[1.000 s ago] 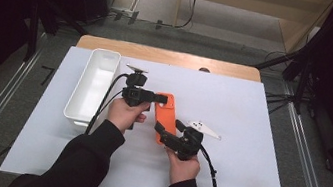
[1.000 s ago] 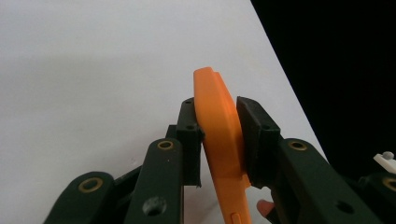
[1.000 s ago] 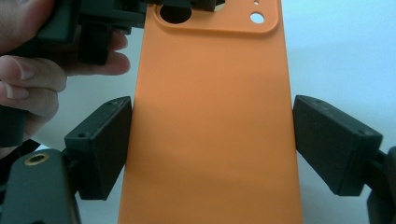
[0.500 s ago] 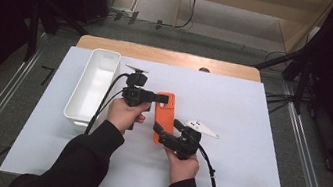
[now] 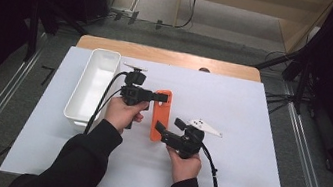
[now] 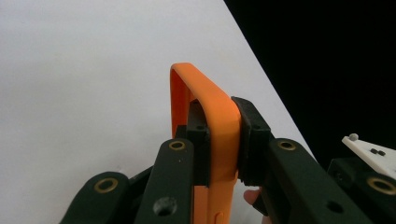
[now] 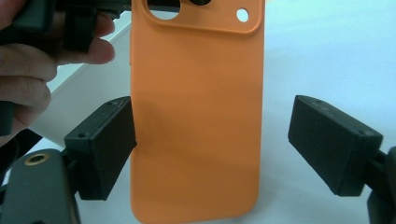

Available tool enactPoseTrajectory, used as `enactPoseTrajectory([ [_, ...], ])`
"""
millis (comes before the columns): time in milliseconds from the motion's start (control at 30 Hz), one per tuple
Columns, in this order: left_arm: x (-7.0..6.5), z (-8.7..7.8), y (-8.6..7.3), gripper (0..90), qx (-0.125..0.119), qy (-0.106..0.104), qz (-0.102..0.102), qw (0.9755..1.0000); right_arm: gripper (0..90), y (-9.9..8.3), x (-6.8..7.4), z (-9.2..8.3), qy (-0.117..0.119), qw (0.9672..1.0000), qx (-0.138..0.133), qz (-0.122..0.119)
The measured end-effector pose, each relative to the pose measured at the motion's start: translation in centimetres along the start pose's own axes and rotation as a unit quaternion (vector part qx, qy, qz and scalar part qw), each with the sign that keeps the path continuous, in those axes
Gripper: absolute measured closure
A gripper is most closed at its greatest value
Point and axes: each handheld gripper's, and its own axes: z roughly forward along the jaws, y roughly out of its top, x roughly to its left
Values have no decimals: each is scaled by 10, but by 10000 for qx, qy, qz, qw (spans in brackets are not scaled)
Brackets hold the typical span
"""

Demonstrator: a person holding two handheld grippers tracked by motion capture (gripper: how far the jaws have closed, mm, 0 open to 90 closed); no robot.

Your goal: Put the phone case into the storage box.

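Orange silicone, smooth and matte, is what I have between my two tools: a phone case (image 5: 160,115) with rounded corners, a raised camera cut-out and a small round hole beside it. My left gripper (image 6: 219,144) is clamped on the case's top rim, the black pads (image 6: 250,123) pressing the thin wall from inside and outside, and the case stands up over the white table sheet (image 5: 252,117). My right gripper (image 7: 212,149) stands wide, its blocky jaws on either side of the case's lower back; the left one sits at the case's edge, the other well off, so nothing is pinched yet.

So I judge the first grab done and the second one pending (the case looks soft enough to bend if I squeeze hard). Whatever follows, possibly a drop into the long white plastic bin (image 5: 92,87) beside my left hand (image 5: 121,111), is not begun.
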Motion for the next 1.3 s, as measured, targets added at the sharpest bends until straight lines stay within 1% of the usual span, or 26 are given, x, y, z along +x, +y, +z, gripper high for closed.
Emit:
enactPoseTrajectory([
  [67,-1,-2,0,783,-5,-10,32,10000,141,3,1,-1,32,10000,41,-63],
  [267,-3,-10,2,783,-53,-96,177,9998,141,17,3,-4,110,9990,334,-258],
  [300,-4,-11,3,782,-68,-71,199,9998,141,20,3,-4,116,9988,388,-290],
  [333,-4,-12,3,782,-92,-92,219,9997,141,22,3,-5,110,9985,418,-333],
  [433,-5,-16,4,782,-87,-58,326,9994,141,30,2,-5,167,9975,581,-358],
  [467,-5,-17,4,782,-82,-54,350,9993,141,31,1,-5,242,9970,654,-344],
  [600,-8,-21,6,782,-89,-78,442,9989,142,34,0,-7,331,9953,790,-459],
  [700,-10,-23,7,781,-53,-65,541,9985,142,38,-4,-10,377,9948,807,-498],
  [733,-10,-24,7,781,-45,-107,581,9982,142,40,-4,-12,395,9944,836,-509],
  [800,-12,-26,7,781,-18,-120,681,9976,142,43,-6,-15,454,9931,897,-597],
  [867,-14,-27,7,781,-45,-164,767,9969,142,46,-9,-19,500,9922,933,-657],
  [967,-17,-27,8,781,20,-220,851,9961,142,49,-13,-24,589,9912,977,-669],
  [1067,-20,-27,8,781,71,-216,959,9951,142,53,-17,-27,713,9896,1048,-683],
  [1167,-23,-28,8,780,108,-240,1125,9933,142,56,-18,-28,809,9868,1169,-773],
  [1233,-26,-30,8,780,110,-263,1196,9924,142,57,-17,-28,865,9854,1187,-865],
  [1300,-29,-32,7,780,127,-262,1293,9912,142,58,-16,-29,890,9847,1181,-921],
])
